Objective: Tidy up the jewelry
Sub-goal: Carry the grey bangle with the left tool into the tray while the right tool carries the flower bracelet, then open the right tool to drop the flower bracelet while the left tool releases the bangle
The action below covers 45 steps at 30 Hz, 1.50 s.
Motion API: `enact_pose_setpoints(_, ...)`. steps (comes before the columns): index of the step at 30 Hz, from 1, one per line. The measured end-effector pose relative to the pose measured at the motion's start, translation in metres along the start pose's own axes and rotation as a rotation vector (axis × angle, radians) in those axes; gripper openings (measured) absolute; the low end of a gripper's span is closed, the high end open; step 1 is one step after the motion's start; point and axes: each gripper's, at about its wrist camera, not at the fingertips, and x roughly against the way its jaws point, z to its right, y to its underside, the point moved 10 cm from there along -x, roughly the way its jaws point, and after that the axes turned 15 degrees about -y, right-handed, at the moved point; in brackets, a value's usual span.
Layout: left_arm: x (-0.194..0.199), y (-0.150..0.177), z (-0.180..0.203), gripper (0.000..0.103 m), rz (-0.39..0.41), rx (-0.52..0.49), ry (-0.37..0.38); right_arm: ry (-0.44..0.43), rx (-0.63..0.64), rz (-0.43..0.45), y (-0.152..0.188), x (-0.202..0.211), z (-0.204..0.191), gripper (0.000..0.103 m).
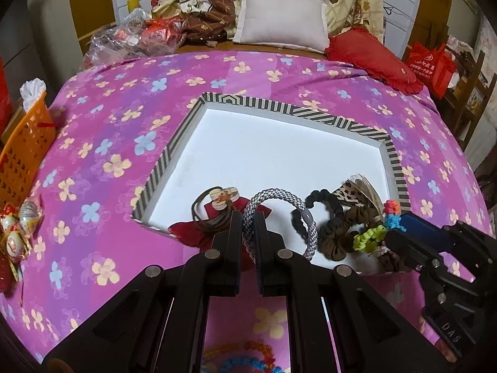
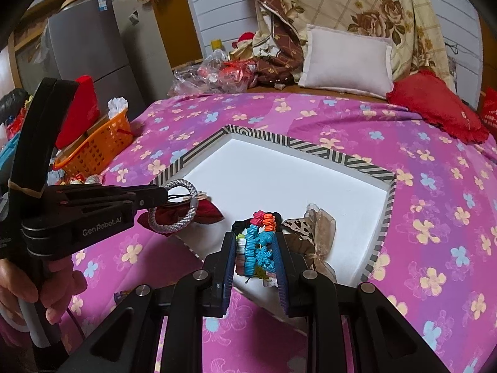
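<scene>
A shallow white tray with a striped rim (image 1: 310, 113) (image 2: 313, 149) lies on the pink flowered bedspread. My left gripper (image 1: 249, 217) (image 2: 166, 195) is shut on a grey-white braided hair tie (image 1: 273, 195) (image 2: 183, 186), which hangs over the tray's near left corner. My right gripper (image 2: 255, 236) (image 1: 396, 228) is shut on a bunch of bright woven hair ties (image 2: 259, 242) (image 1: 392, 214), blue, pink and orange, over the tray's near right part. In the tray lie a red bow with a flower clip (image 1: 223, 200) (image 2: 208, 211), dark scrunchies (image 1: 329, 217) and a leopard-print bow (image 1: 357, 194) (image 2: 306, 227).
An orange basket (image 1: 21, 152) (image 2: 96, 146) stands at the bed's left edge. Wrapped sweets (image 1: 18, 227) lie beside it. Pillows (image 1: 282, 18), a red cushion (image 1: 372, 59) and plastic bags (image 1: 124, 37) crowd the head of the bed. Beaded bracelets (image 1: 242, 357) lie under my left gripper. A hand (image 2: 46, 292) holds the left gripper.
</scene>
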Motion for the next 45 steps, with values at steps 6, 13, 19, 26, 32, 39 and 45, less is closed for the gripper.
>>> enact_pose_setpoints(6, -0.017, 0.0, 0.009, 0.006, -0.034, -0.003, 0.0, -0.004, -0.019, -0.025, 0.0, -0.02, 0.009, 0.023)
enact_pose_setpoints(13, -0.043, 0.006, 0.014, 0.006, -0.084, 0.002, -0.012, 0.003, -0.058, -0.056, 0.006, -0.042, 0.029, 0.023)
enact_pose_setpoints(19, -0.057, 0.012, 0.014, 0.006, -0.11, 0.006, -0.021, 0.008, -0.076, -0.075, 0.013, -0.054, 0.04, 0.023)
enact_pose_setpoints(26, -0.066, 0.016, 0.014, 0.006, -0.132, 0.015, -0.022, 0.011, -0.081, -0.087, 0.02, -0.061, 0.045, 0.023)
enact_pose_setpoints(32, -0.066, 0.021, 0.013, 0.006, -0.135, 0.013, -0.024, 0.012, -0.084, -0.079, 0.022, -0.056, 0.041, 0.048)
enact_pose_setpoints(39, -0.058, 0.032, 0.014, 0.006, -0.13, 0.005, -0.025, 0.002, -0.089, -0.07, 0.028, -0.044, 0.034, 0.048)
enact_pose_setpoints(45, -0.046, 0.038, 0.012, 0.009, -0.103, 0.006, -0.023, -0.004, -0.093, -0.054, 0.03, -0.028, 0.024, 0.052)
